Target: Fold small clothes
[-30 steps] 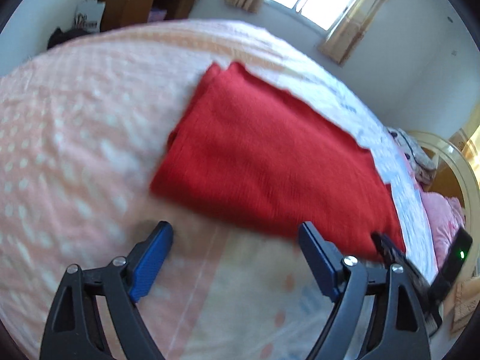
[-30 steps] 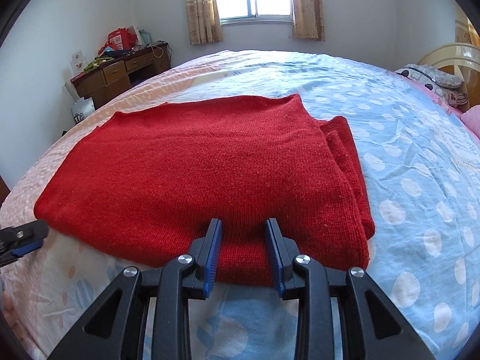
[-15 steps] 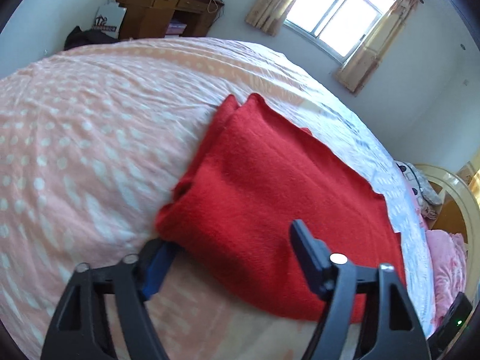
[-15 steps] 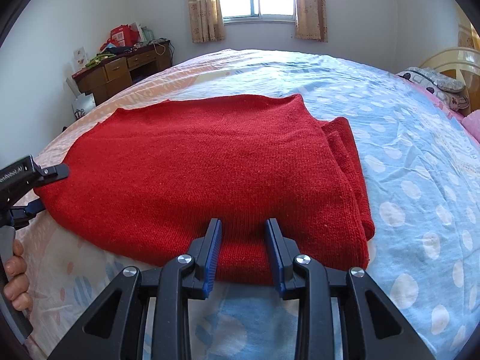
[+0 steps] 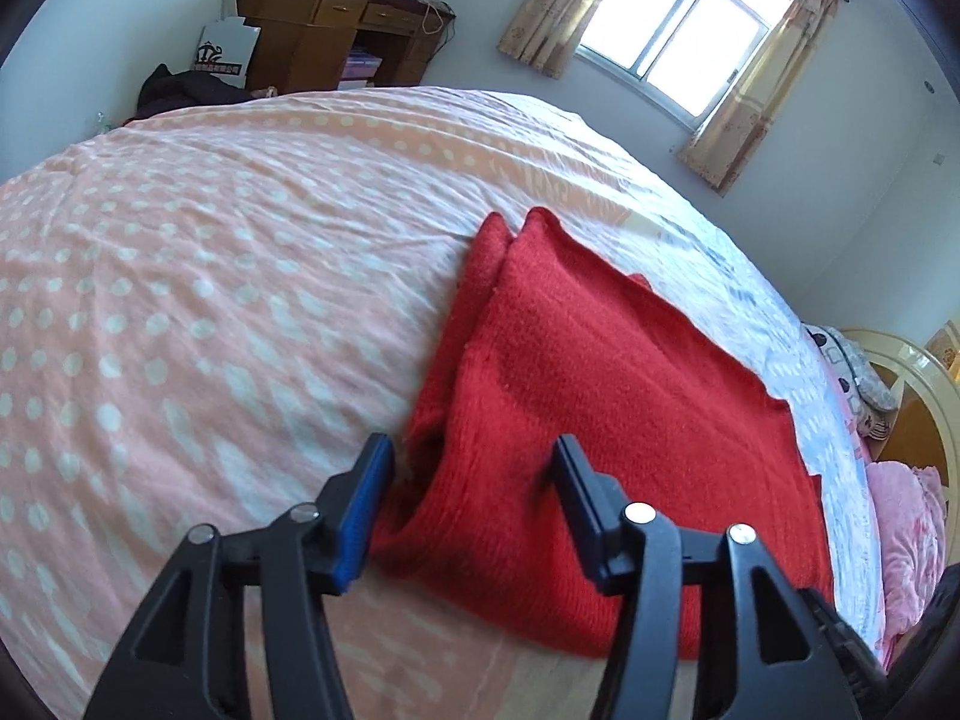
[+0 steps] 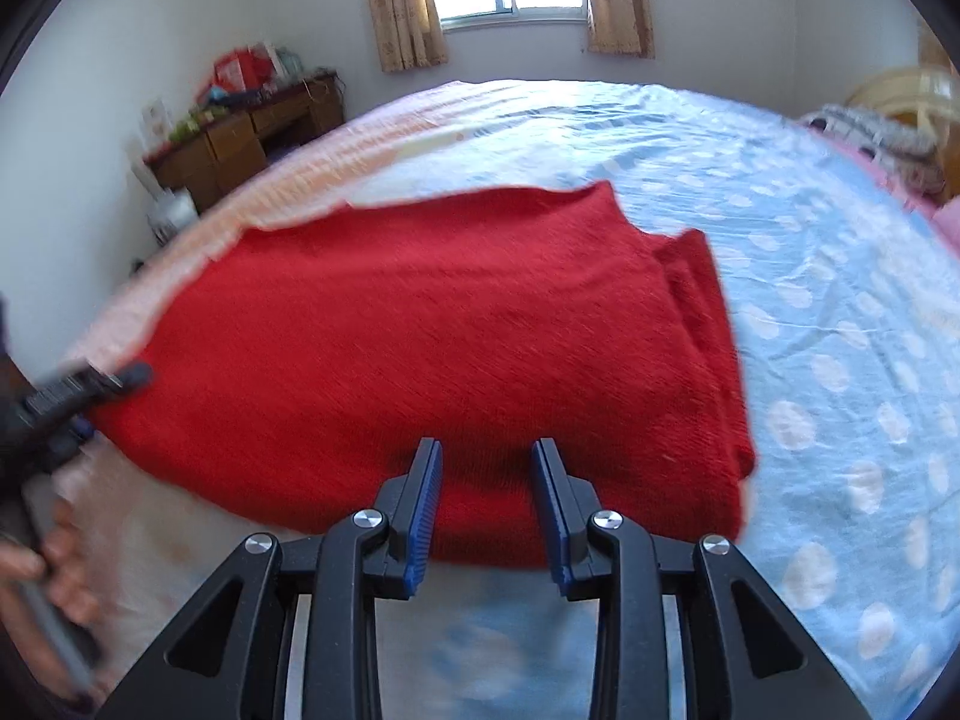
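Note:
A folded red sweater (image 5: 600, 390) lies flat on the bed, its folded sleeves along one side. My left gripper (image 5: 474, 480) straddles the near left corner. Its jaws are closing with the cloth between them, and the pads do not clearly press on it. In the right wrist view the same red sweater (image 6: 450, 312) fills the middle. My right gripper (image 6: 486, 480) sits at its near edge, jaws narrow, with a fold of the knit pinched between the blue pads. The left gripper (image 6: 90, 384) shows at that view's left edge, held by a hand (image 6: 36, 570).
The bed sheet is pink with white dots (image 5: 180, 300) on the left and blue with white dots (image 6: 840, 300) on the right. A wooden desk (image 5: 336, 30) stands by the far wall. A headboard (image 5: 900, 372) and pink bedding (image 5: 906, 516) lie to the right.
My left gripper has moved up to the sweater's corner, and its jaws have narrowed around it. It has come into the right wrist view. The right gripper keeps its place on the near edge.

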### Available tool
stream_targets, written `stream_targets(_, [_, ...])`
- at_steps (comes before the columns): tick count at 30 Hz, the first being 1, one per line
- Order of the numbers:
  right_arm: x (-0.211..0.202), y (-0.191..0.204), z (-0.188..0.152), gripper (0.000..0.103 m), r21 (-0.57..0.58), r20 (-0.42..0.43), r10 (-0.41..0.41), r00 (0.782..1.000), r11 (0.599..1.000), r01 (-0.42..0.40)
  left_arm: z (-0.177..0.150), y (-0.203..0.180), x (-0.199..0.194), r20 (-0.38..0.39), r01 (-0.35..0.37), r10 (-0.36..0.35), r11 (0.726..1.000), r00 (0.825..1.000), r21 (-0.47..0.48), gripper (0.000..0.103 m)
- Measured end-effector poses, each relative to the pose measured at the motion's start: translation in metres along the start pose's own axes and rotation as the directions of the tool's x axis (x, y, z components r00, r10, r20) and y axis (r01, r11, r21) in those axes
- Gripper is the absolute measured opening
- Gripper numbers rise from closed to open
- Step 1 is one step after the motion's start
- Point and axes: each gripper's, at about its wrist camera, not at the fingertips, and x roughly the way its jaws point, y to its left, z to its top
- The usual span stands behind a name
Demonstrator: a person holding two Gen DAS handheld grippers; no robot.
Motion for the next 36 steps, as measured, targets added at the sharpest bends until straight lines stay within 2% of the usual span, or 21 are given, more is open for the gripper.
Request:
stream_targets(3, [-0.002,0.025,0.019,0.033,-0.024,0.024,0.053,0.998,0.998,-0.052,0.006,0.002,0.003,0.0,0.039,-0.039,0.998,0.999,-0.043,0.067])
stream_targets(5, [0.004,0.046,0.029,0.045,-0.055,0.018,0.101,0.995,0.993,-0.1,0.007,-0.001,0.005,0.005,0.028,-0.028,0.999,1.0,-0.027,0.066])
stream_targets(6, [0.008,0.057,0.034,0.048,-0.069,0.011,0.123,0.992,0.99,-0.122,0.007,-0.004,0.006,0.006,0.015,-0.015,1.0,1.0,-0.007,0.062])
stream_targets(7, [0.013,0.07,0.037,0.053,-0.086,0.002,0.139,0.99,0.987,-0.138,0.006,-0.006,0.006,0.011,-0.002,0.002,1.0,1.0,0.015,0.05])
stream_targets(9, [0.026,0.093,0.042,0.054,-0.124,-0.021,0.161,0.987,0.979,-0.162,0.003,-0.004,0.007,0.018,0.009,-0.01,0.999,1.0,0.037,0.034])
stream_targets(12, [0.044,0.118,0.048,0.054,-0.164,-0.052,0.174,0.983,0.97,-0.18,0.001,0.006,0.007,0.029,0.082,-0.082,0.997,0.996,-0.004,0.029])
stream_targets(17, [0.076,0.145,0.067,0.054,-0.158,-0.109,0.22,0.969,0.959,-0.235,0.0,0.01,0.007,0.041,0.113,-0.112,0.993,0.993,-0.022,0.028])
stream_targets(23, [0.112,0.191,0.08,0.054,-0.249,-0.189,0.251,0.949,0.923,-0.293,-0.005,0.019,0.003,0.052,0.157,-0.153,0.984,0.987,-0.082,0.025])
stream_targets(27, [0.14,0.206,0.083,0.054,-0.26,-0.263,0.258,0.93,0.909,-0.326,-0.011,0.018,0.0,0.076,0.16,-0.154,0.985,0.985,-0.071,0.024])
stream_targets(29, [0.148,0.212,0.086,0.062,-0.274,-0.27,0.252,0.929,0.905,-0.325,-0.011,0.018,0.001,0.079,0.166,-0.16,0.983,0.984,-0.079,0.024])
stream_targets(31, [0.155,0.221,0.088,0.07,-0.283,-0.291,0.265,0.919,0.894,-0.347,-0.012,0.02,0.001,0.084,0.168,-0.161,0.983,0.983,-0.079,0.024])
stream_targets(33, [0.162,0.231,0.088,0.072,-0.328,-0.31,0.244,0.919,0.88,-0.345,-0.014,0.018,0.0,0.091,0.162,-0.155,0.984,0.984,-0.07,0.024])
stream_targets(36, [0.167,0.245,0.083,0.072,-0.412,-0.309,0.199,0.93,0.854,-0.319,-0.016,0.018,-0.002,0.096,0.161,-0.154,0.984,0.983,-0.07,0.024])
